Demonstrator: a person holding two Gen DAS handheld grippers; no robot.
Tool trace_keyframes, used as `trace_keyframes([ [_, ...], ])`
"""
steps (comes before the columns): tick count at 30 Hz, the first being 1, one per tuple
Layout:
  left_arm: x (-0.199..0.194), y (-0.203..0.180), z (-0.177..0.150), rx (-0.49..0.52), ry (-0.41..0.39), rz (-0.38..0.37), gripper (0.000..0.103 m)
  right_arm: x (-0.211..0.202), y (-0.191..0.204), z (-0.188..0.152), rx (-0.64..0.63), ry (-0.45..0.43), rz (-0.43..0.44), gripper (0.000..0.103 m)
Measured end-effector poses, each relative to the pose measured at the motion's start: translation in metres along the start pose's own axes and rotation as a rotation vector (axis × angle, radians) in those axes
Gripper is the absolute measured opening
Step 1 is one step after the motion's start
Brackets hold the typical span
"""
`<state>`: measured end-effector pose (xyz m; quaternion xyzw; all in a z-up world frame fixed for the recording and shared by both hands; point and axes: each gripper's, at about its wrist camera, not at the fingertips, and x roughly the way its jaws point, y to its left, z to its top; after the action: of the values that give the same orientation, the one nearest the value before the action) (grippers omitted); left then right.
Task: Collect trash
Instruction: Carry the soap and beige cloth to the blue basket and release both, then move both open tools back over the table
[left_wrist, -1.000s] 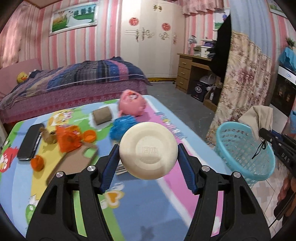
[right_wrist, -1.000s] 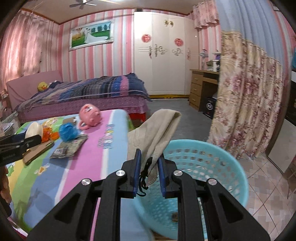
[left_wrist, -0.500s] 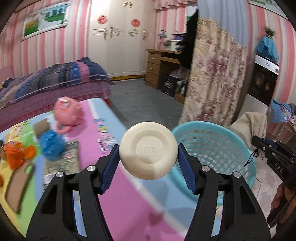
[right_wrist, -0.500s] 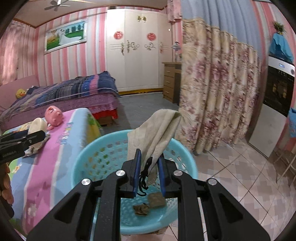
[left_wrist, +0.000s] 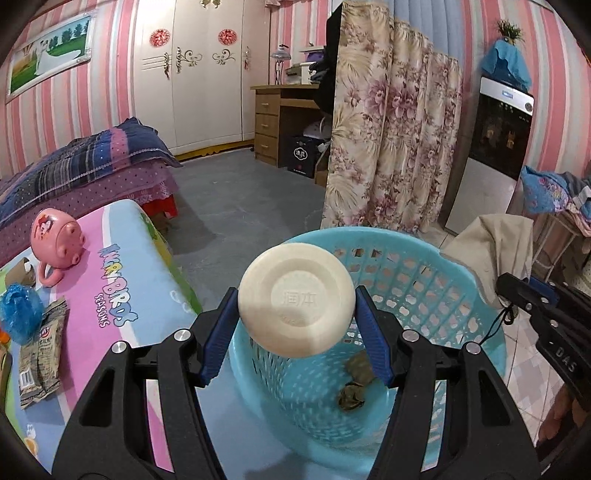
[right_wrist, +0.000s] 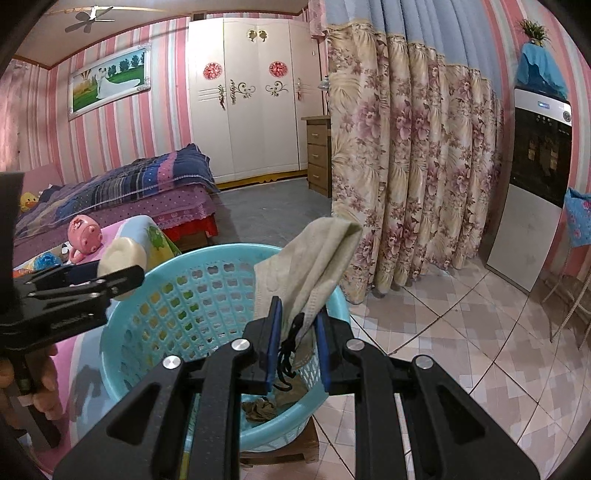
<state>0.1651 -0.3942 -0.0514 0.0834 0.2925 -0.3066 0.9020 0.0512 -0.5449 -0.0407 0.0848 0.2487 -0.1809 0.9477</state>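
Observation:
My left gripper (left_wrist: 297, 314) is shut on a round cream lid (left_wrist: 296, 299) and holds it above the near rim of the turquoise basket (left_wrist: 424, 258). My right gripper (right_wrist: 297, 328) is shut on a beige face mask (right_wrist: 314, 258) with a black ear loop, held over the basket's right rim (right_wrist: 221, 253). Crumpled brown scraps (left_wrist: 352, 391) lie on the basket's bottom, also seen in the right wrist view (right_wrist: 260, 408). The left gripper and lid show at the left of the right wrist view (right_wrist: 122, 266); the right gripper with the mask shows at the right of the left wrist view (left_wrist: 517, 291).
A table with a colourful cartoon cloth (left_wrist: 122, 266) lies left of the basket. On it are a pink pig cup (left_wrist: 57, 243), a blue scrubber ball (left_wrist: 20, 314) and a snack wrapper (left_wrist: 42, 350). A floral curtain (left_wrist: 391, 140) hangs behind the basket. A bed (left_wrist: 85, 173) stands at the far left.
Both grippers have swung right, away from the table. The lid now hangs over the basket's near rim, and the mask over its right side. Both grips are unchanged.

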Motion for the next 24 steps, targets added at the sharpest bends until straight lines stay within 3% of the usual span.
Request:
trace_keyframes([
  [2,0.003,0.001,0.001,-0.003,0.004,0.004,0.064,0.001,0.0,0.0,-0.003,-0.001,0.001,0.018],
  [5,0.003,0.004,0.005,-0.012,-0.007,0.032,0.084,0.002,0.002,-0.001,-0.006,-0.002,0.003,0.018],
  [24,-0.043,0.074,-0.001,-0.086,-0.058,0.172,0.093,0.029,0.035,-0.009,-0.031,0.024,0.03,0.019],
])
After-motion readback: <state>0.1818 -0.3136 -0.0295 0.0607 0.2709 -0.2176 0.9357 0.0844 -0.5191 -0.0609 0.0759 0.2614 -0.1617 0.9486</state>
